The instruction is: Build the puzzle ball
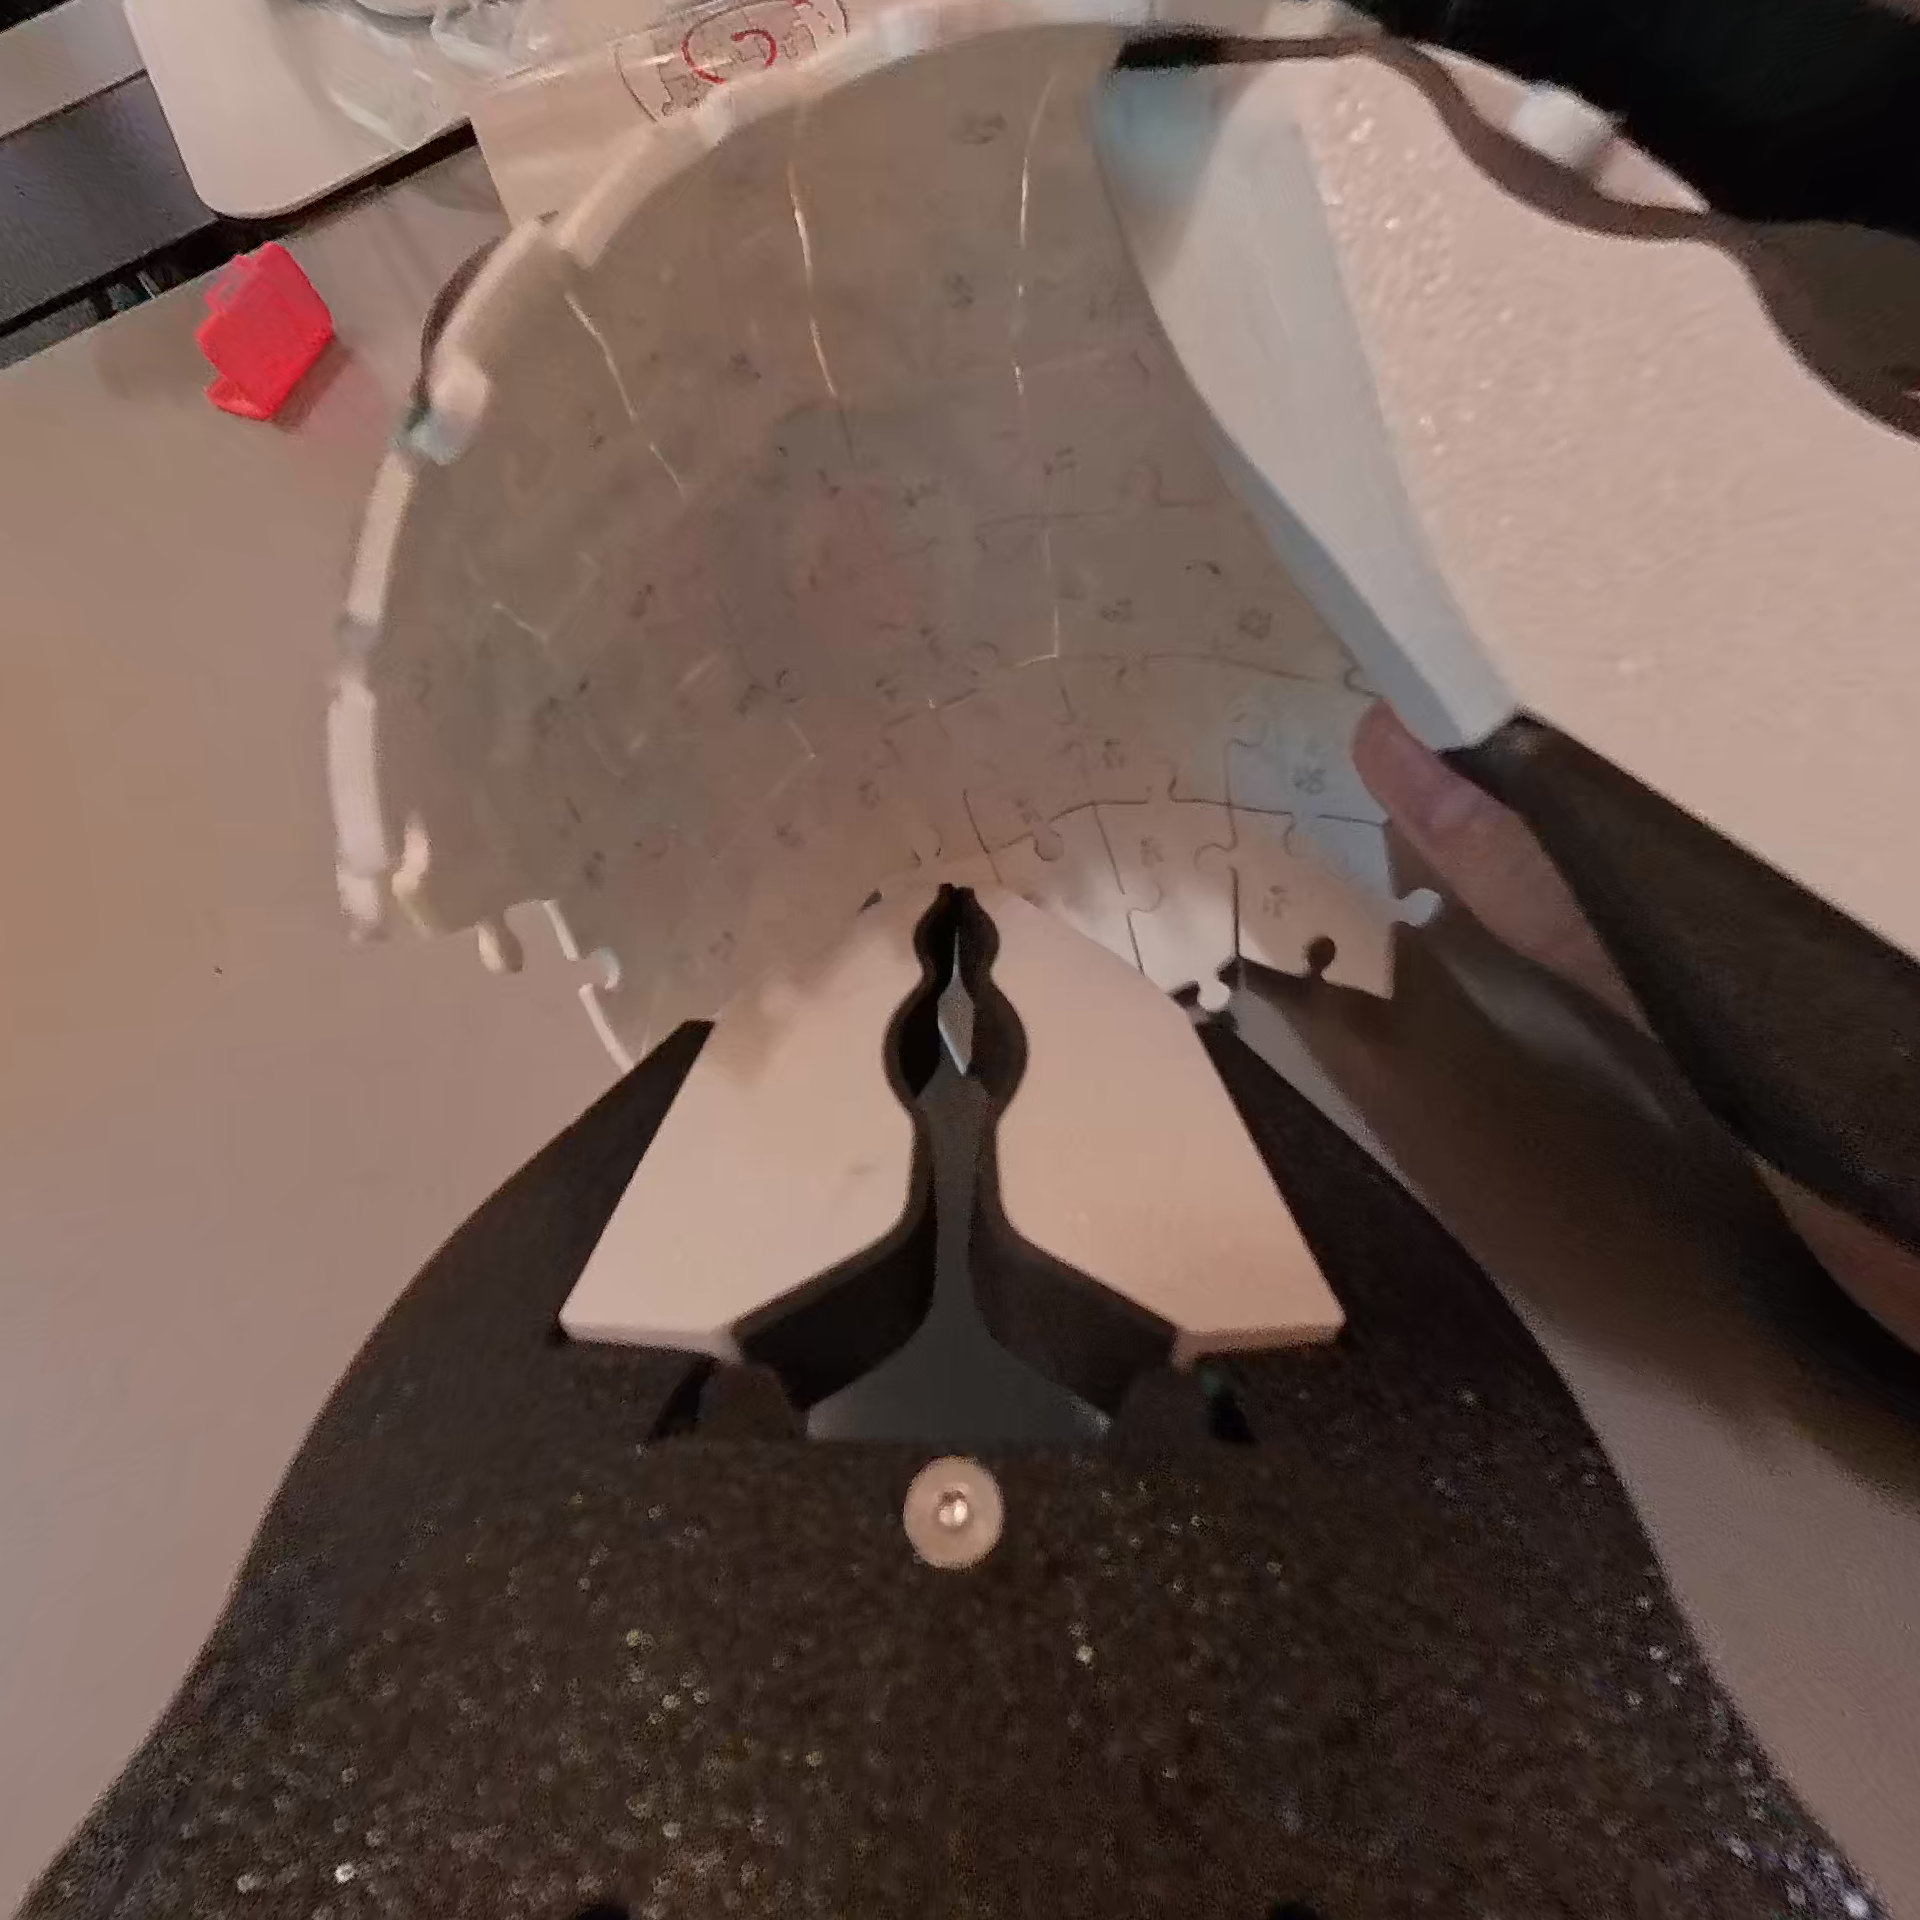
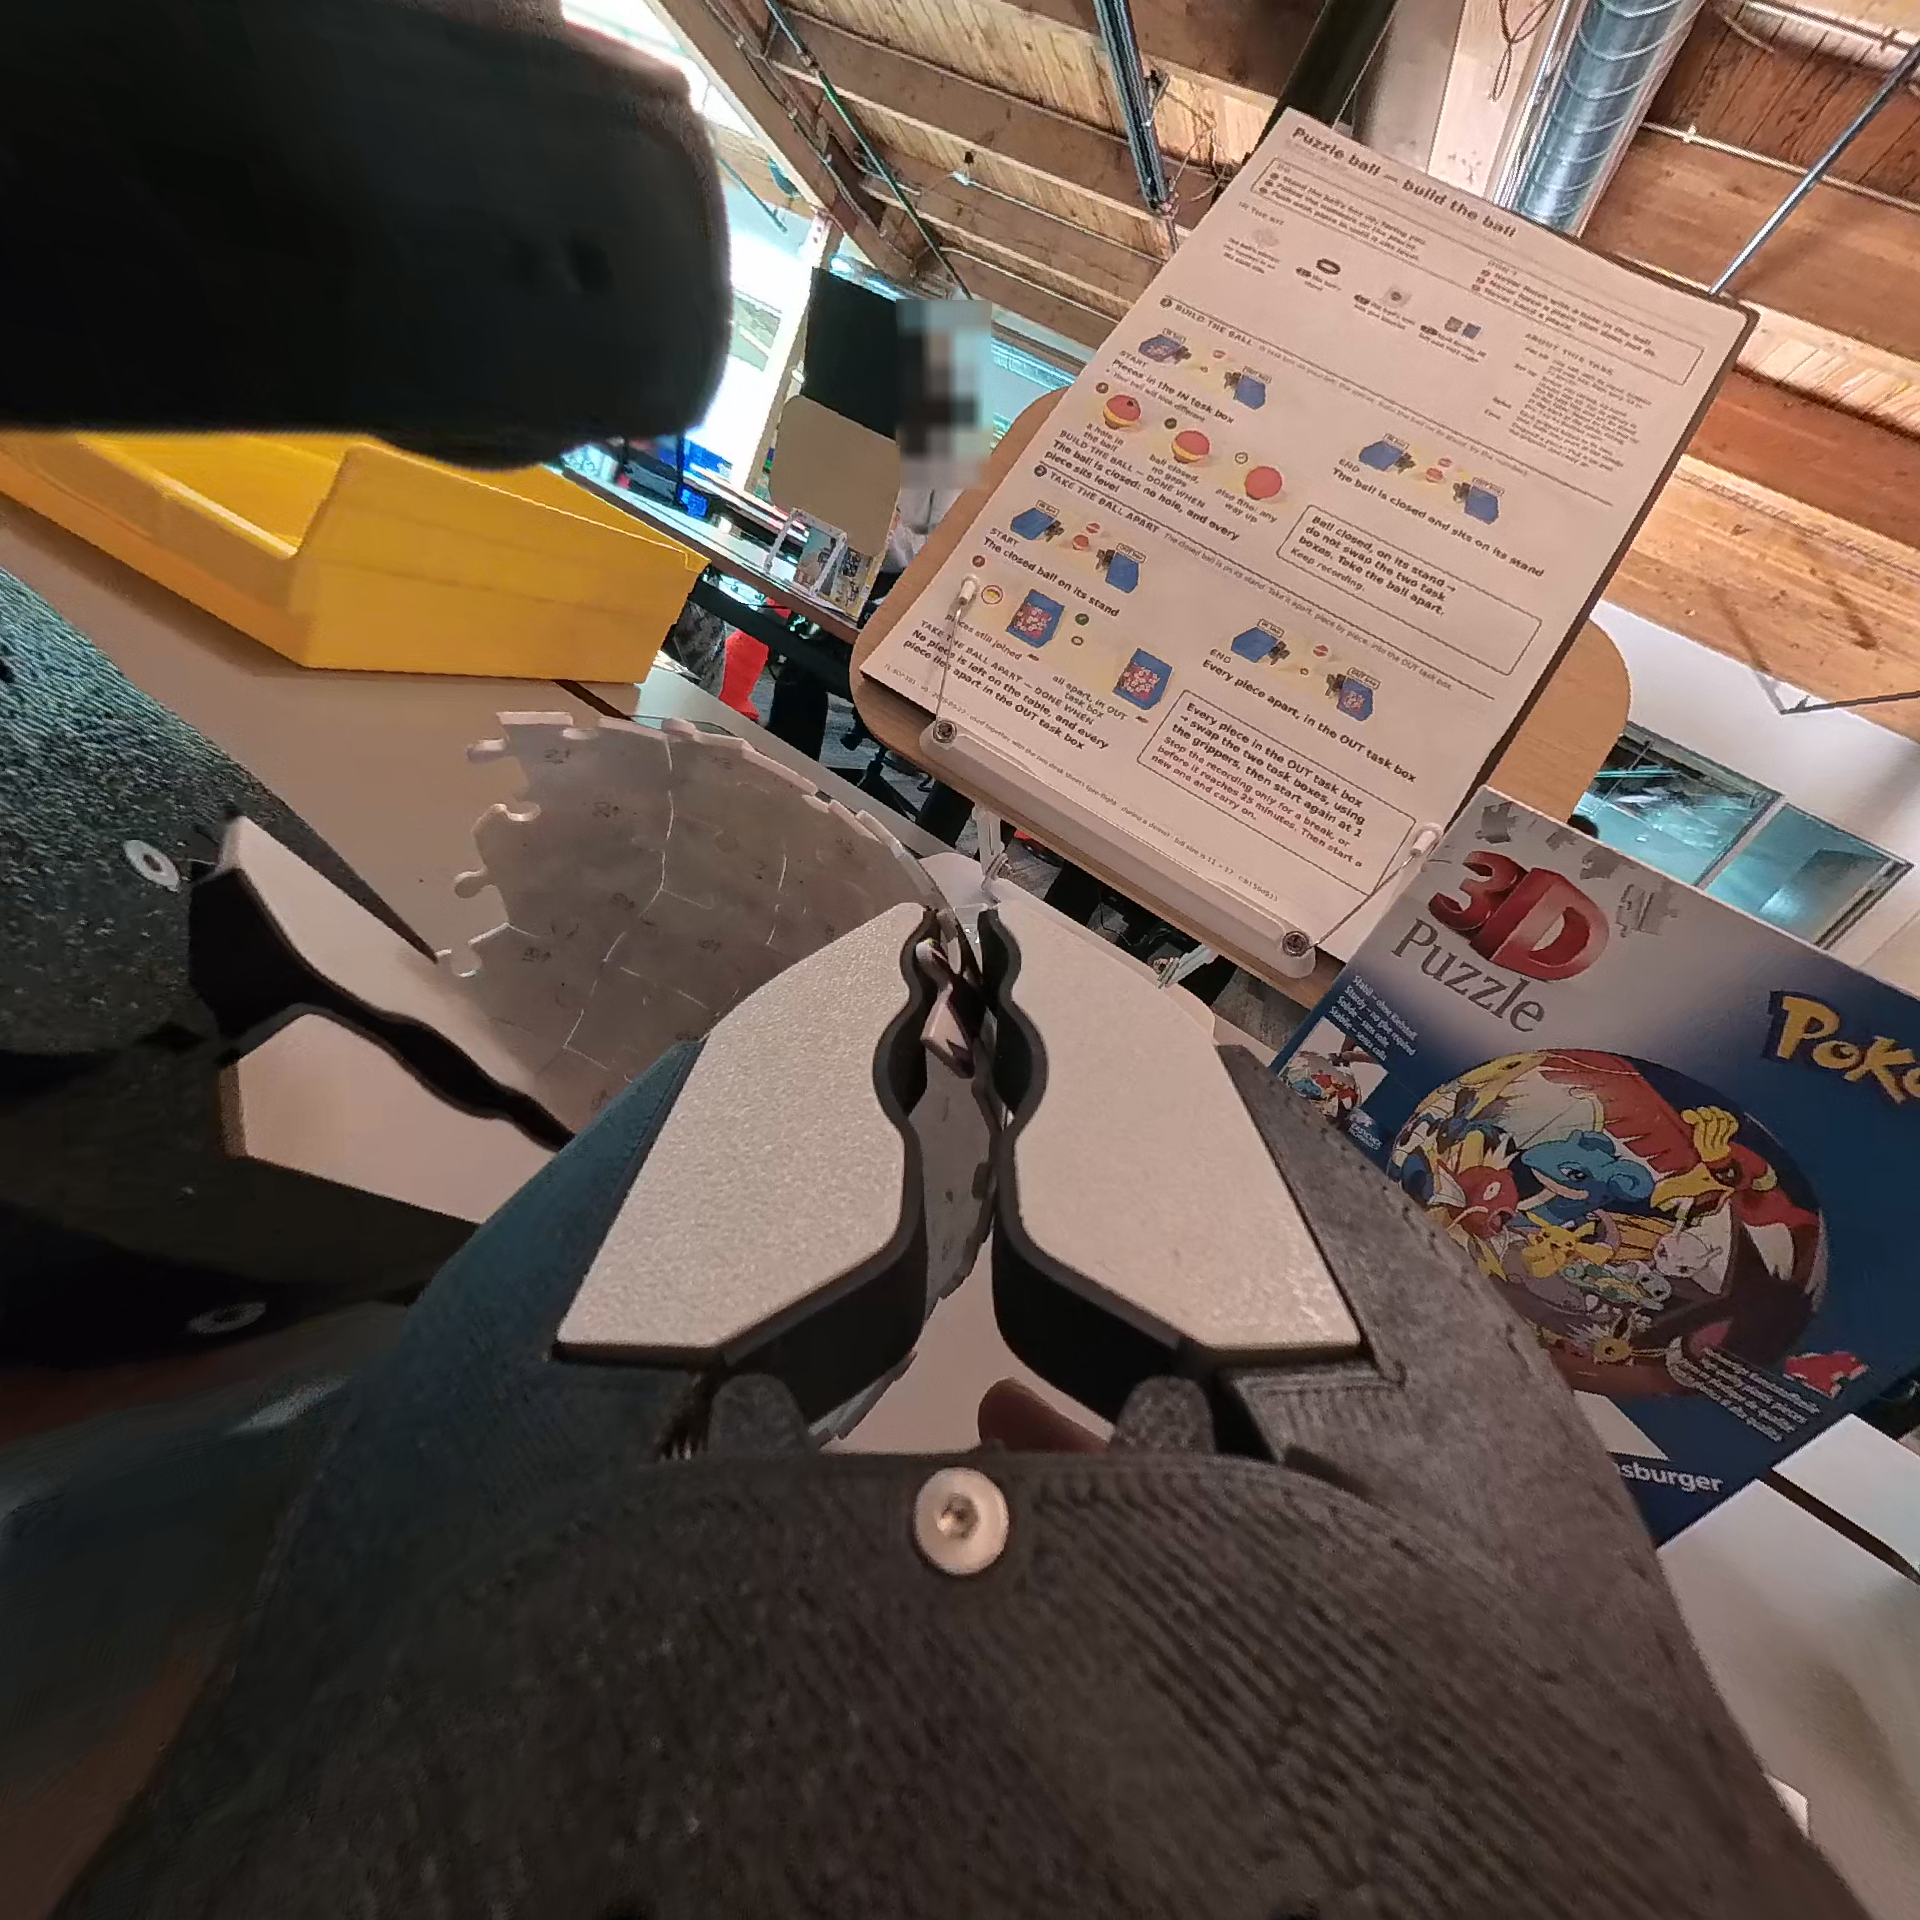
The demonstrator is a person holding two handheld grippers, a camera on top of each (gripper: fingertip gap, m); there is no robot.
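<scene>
The puzzle ball is a partial curved shell of joined pieces [image 1: 831, 540], showing its grey numbered inner side and a jagged open edge. My left gripper [image 1: 954, 914] is shut on the shell's lower edge, with a thin sliver of piece between the jaws. In the right wrist view the shell [image 2: 665, 894] lies beyond my right gripper [image 2: 951, 935], which is shut on its rim. The left gripper [image 2: 442, 951] pinches the shell's opposite edge there. The right gripper's white pad [image 1: 1351, 416] covers the shell's right side in the left wrist view. Both grippers hold the shell above the beige table [image 1: 156, 935].
A small red block [image 1: 265, 327] lies on the table at far left. A yellow bin [image 2: 416, 561] stands at back left. An instruction sheet on a stand [image 2: 1299, 499] and the blue puzzle box [image 2: 1621, 1143] are ahead right. A person's fingertip [image 1: 1423, 790] shows by the shell. About 10 centimetres separates my left fingertips from my right.
</scene>
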